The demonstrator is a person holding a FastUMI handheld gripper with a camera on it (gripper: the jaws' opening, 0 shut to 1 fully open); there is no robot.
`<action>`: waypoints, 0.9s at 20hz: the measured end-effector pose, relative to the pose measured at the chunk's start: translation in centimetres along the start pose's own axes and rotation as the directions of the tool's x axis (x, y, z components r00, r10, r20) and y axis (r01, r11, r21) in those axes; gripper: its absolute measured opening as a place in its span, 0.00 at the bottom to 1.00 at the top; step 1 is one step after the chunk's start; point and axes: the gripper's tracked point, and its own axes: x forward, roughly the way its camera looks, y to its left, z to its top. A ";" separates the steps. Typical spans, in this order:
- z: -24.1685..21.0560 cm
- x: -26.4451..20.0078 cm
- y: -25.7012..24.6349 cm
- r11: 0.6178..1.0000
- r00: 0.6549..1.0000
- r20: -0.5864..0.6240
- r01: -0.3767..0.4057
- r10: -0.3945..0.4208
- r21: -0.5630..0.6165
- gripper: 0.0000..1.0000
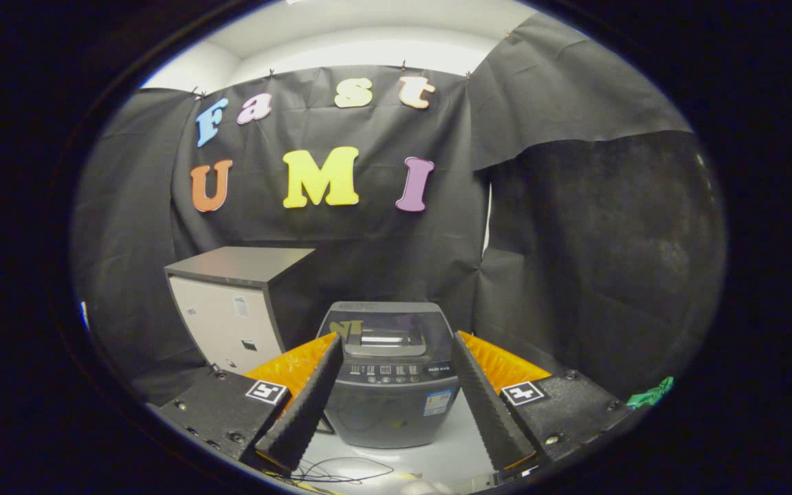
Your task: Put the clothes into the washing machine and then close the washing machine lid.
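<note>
A small dark grey top-loading washing machine point(391, 375) stands on a white table, just beyond my fingers and framed between them. Its glass lid point(388, 331) lies flat and looks closed. My gripper point(396, 347) is open, with nothing between its fingers, held a little above and in front of the machine. A scrap of green cloth point(652, 393) peeks out at the far right, past the right finger; most of it is hidden.
A grey and white cabinet point(231, 313) stands to the left of the washer, against the black cloth wall. Thin cables point(341, 471) lie on the white table point(430, 457) in front of the machine, below the fingers.
</note>
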 end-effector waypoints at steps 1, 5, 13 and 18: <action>-0.4 -0.8 0.0 1.000 1.000 0.002 -0.005 0.005 0.003 0.99; -1.3 -4.0 -0.7 1.000 1.000 0.018 -0.005 0.005 -0.014 0.99; -2.8 -7.0 -2.5 1.000 1.000 0.024 0.005 -0.005 -0.019 0.99; -2.7 -7.2 -3.1 0.999 1.000 0.012 0.006 -0.006 -0.033 0.99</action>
